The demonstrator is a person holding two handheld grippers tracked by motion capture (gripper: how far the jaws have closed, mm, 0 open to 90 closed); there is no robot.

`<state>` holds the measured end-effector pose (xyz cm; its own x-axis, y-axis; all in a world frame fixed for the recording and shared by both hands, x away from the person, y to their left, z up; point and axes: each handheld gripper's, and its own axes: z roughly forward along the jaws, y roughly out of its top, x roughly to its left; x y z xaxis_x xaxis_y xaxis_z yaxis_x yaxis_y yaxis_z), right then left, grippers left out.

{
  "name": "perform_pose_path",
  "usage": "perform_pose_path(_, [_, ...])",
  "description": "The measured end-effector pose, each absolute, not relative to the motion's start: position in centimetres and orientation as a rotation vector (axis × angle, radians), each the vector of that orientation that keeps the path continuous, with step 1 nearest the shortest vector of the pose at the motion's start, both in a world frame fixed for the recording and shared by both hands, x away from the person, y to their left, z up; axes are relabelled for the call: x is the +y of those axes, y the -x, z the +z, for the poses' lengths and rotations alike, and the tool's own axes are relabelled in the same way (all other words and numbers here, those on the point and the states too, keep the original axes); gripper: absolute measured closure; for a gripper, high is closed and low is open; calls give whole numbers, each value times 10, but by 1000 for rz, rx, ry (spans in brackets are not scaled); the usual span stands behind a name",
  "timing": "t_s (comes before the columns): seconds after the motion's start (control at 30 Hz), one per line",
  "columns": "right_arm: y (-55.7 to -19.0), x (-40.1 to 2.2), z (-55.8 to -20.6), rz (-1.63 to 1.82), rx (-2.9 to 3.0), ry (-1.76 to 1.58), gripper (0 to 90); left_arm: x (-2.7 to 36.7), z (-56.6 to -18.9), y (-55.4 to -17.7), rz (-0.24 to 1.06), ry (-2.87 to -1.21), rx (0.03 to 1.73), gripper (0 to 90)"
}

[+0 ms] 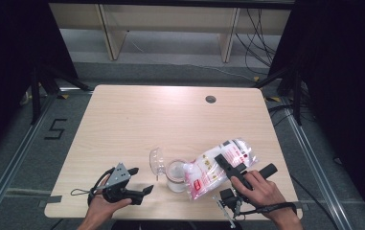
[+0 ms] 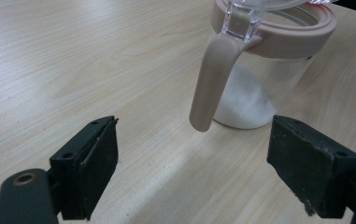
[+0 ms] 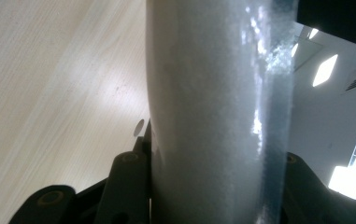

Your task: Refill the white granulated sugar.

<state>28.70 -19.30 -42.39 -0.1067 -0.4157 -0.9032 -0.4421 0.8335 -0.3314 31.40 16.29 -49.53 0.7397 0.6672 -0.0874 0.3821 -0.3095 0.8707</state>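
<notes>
You're at a light wood table point(image 1: 137, 115) with rounded corners and a dark round cable hole point(image 1: 211, 99) near its far edge. Black curtains point(image 1: 12, 57) hang on both sides of you. The floor point(image 1: 180, 72) is grey, with metal rails point(image 1: 17, 158) running along each side and a black "5" point(image 1: 55, 129) taped at the left. Past the table stands a pale wooden frame point(image 1: 110, 33), with loose cables point(image 1: 259, 33) trailing at the right. Ceiling light panels point(image 3: 325, 70) glow overhead.
</notes>
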Motion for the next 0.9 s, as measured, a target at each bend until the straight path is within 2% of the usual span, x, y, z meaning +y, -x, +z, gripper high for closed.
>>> perform_pose_path(0.9, [-285, -190, -422, 30, 1710, 700, 662, 163, -495, -314, 360, -1939, 804, 161])
